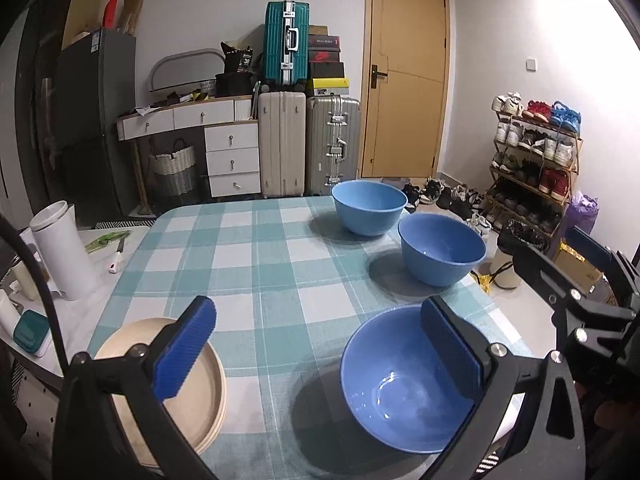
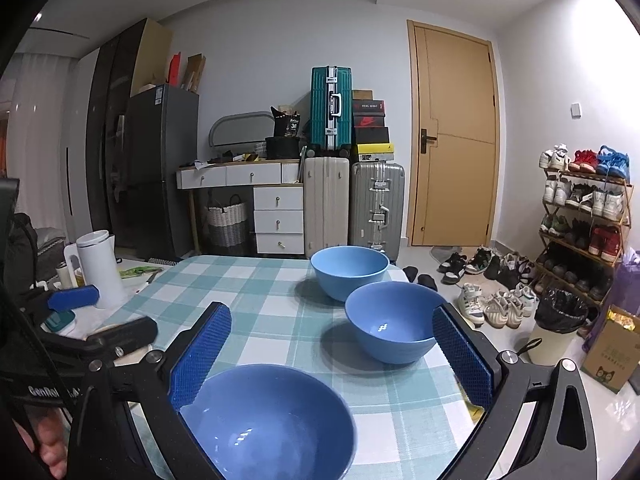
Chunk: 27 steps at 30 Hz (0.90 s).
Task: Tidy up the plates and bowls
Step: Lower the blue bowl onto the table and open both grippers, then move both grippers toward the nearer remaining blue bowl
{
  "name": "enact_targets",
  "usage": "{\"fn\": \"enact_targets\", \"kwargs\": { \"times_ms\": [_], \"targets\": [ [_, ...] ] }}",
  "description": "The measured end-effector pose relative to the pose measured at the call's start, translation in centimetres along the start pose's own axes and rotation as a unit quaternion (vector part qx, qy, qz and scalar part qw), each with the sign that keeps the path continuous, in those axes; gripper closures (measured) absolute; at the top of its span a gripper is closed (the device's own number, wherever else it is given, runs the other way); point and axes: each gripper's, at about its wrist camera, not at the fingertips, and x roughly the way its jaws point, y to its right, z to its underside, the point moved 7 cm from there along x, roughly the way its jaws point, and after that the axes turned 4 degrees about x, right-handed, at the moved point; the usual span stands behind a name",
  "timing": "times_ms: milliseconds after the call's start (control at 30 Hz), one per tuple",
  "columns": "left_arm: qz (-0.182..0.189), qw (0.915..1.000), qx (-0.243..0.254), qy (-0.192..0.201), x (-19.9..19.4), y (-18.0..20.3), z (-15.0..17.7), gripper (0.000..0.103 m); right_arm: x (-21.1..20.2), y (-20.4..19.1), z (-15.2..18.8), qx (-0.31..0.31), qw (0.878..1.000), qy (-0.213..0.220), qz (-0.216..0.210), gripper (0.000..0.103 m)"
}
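Three blue bowls (image 1: 404, 376) along table's right edge (image 1: 496, 308), bare middle, both grippers (image 1: 320, 344) wide, empty.

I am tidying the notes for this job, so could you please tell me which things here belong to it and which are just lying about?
Belongs to the job:
- three blue bowls
- stacked beige plates

Just lying about:
- white kettle
- teal box
- knife
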Motion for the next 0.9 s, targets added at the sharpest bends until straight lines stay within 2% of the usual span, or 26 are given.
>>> {"fn": "enact_targets", "kwargs": {
  "times_ms": [133,233,300,333,400,500,567,667,700,733,900],
  "targets": [
    [0.011,0.9999,0.007,-0.001,0.6,0.1,-1.4,0.0,0.2,2.3,-0.6,0.045,0.999,0.002,0.02,0.001],
    [0.024,0.9988,0.032,-0.03,2.4,0.9,-3.1,0.0,0.5,4.7,-1.1,0.079,0.996,0.0,0.04,0.001],
    [0.026,0.9968,0.065,-0.039,3.8,1.9,-4.4,0.0,1.3,6.2,-1.2,0.101,0.993,-0.018,0.056,0.001],
    [0.022,0.9944,0.087,-0.055,5.2,2.6,-5.1,0.0,1.7,7.0,-1.3,0.112,0.991,-0.03,0.062,0.001],
    [0.021,0.9912,0.103,-0.081,7.2,3.2,-5.9,0.0,2.6,8.8,-2.0,0.134,0.989,-0.035,0.059,0.001],
    [0.04,0.986,0.096,-0.131,11.5,4.4,-6.9,0.0,4.3,11.4,-3.6,0.132,0.988,-0.035,0.067,0.001],
    [0.043,0.9827,0.088,-0.158,14.6,5.0,-7.5,0.0,6.1,13.0,-4.3,0.131,0.988,-0.051,0.06,0.001],
    [0.033,0.9769,0.09,-0.191,19.1,6.0,-8.0,0.001,9.5,15.3,-4.3,0.125,0.986,-0.098,0.047,0.001],
    [0.039,0.9757,0.088,-0.197,20.0,6.3,-8.1,0.001,10.9,15.9,-4.1,0.117,0.986,-0.114,0.041,0.001],
    [0.055,0.9717,0.084,-0.214,21.5,7.1,-8.1,0.001,12.0,16.5,-3.9,0.108,0.985,-0.128,0.037,0.001],
    [0.077,0.954,0.087,-0.277,26.4,9.8,-6.8,0.001,17.9,19.2,-1.9,0.073,0.979,-0.187,0.036,0.001]
  ]
}}
